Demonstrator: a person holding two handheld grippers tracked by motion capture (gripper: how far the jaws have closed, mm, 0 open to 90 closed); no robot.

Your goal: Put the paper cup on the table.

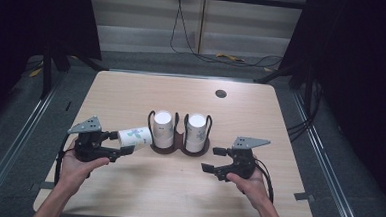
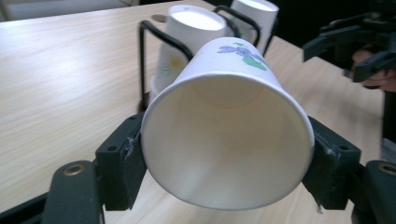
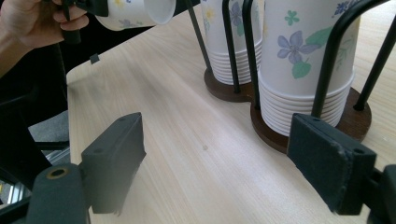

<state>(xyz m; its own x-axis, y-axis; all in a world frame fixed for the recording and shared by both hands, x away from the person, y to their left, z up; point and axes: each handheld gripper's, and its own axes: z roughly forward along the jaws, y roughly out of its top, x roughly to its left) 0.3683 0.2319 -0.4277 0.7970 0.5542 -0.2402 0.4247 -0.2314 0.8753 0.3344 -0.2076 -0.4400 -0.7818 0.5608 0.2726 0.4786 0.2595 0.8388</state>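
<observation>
My left gripper [image 1: 121, 144] is shut on a white paper cup [image 1: 135, 137] with a flower print, held on its side just left of the cup holder [image 1: 179, 149]. In the left gripper view the cup [image 2: 229, 126] has its open mouth toward the camera, and both pads [image 2: 122, 161] press its rim. The dark double holder carries two upside-down stacks of cups [image 1: 163, 129], [image 1: 196, 132] inside black wire loops. My right gripper [image 1: 213, 159] is open near the table's right front, with nothing between its jaws. The right gripper view has its open gripper [image 3: 224, 168] facing the near stack [image 3: 306, 65].
The light wood table [image 1: 131, 95] has a round cable hole [image 1: 221, 94] at the back. Beyond the table, cables [image 1: 219, 55] lie on the floor. A person's hands hold both grippers at the near edge.
</observation>
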